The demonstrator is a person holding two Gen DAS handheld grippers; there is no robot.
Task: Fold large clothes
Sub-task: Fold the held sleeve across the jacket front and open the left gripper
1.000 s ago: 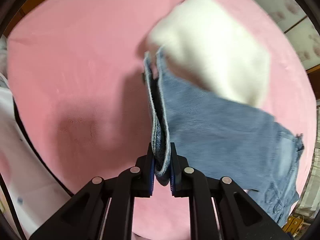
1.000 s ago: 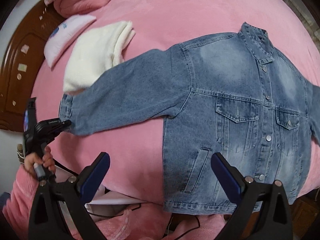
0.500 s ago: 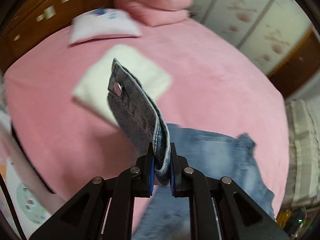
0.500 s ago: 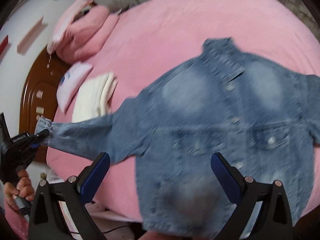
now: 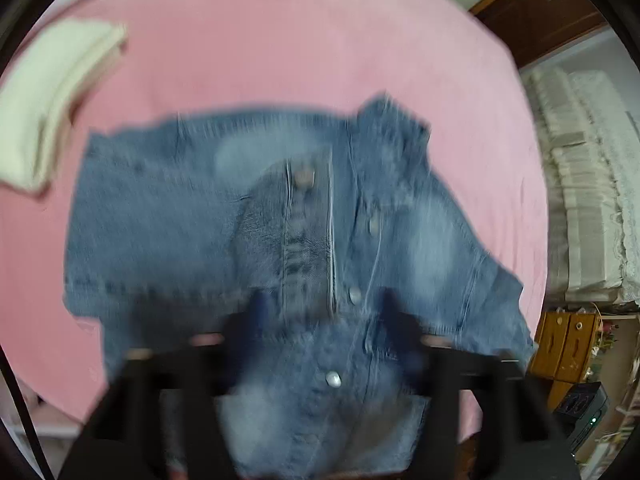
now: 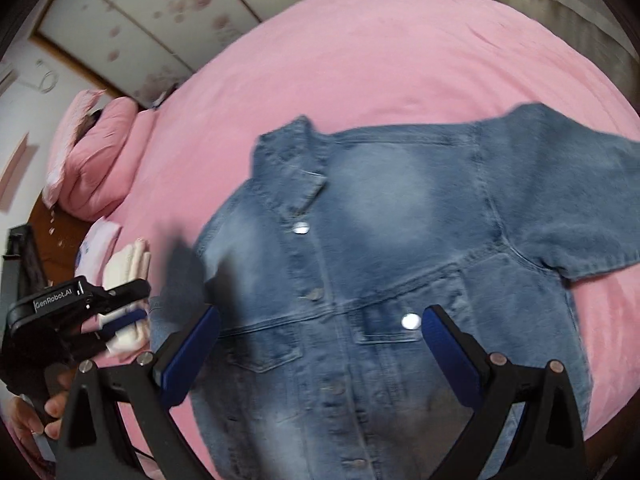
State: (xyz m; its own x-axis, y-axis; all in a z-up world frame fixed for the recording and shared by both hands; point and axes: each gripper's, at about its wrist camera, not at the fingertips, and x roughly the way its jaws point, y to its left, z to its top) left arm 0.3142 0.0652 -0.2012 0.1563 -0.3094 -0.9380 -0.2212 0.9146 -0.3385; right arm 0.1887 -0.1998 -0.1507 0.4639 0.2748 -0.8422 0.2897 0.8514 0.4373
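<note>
Both wrist cameras look steeply down, close above the bed point(image 6: 360, 60); both views share the denim jacket point(image 5: 160, 220).

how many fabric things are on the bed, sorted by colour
Blue: 1, the faded denim jacket
Cream: 1, the folded cream knit garment
Pink: 2, the bunched pink quilt and the small pale pink pillow
Total: 4, all lying on the pink bedsheet

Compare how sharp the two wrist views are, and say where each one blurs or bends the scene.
Left wrist view: heavy motion blur smears the denim jacket and the left gripper. Right wrist view: far sharper, the right gripper crisp, with blur at the jacket's left edge; in both, the fisheye bulges the pink bed and darkens the corners.
</note>
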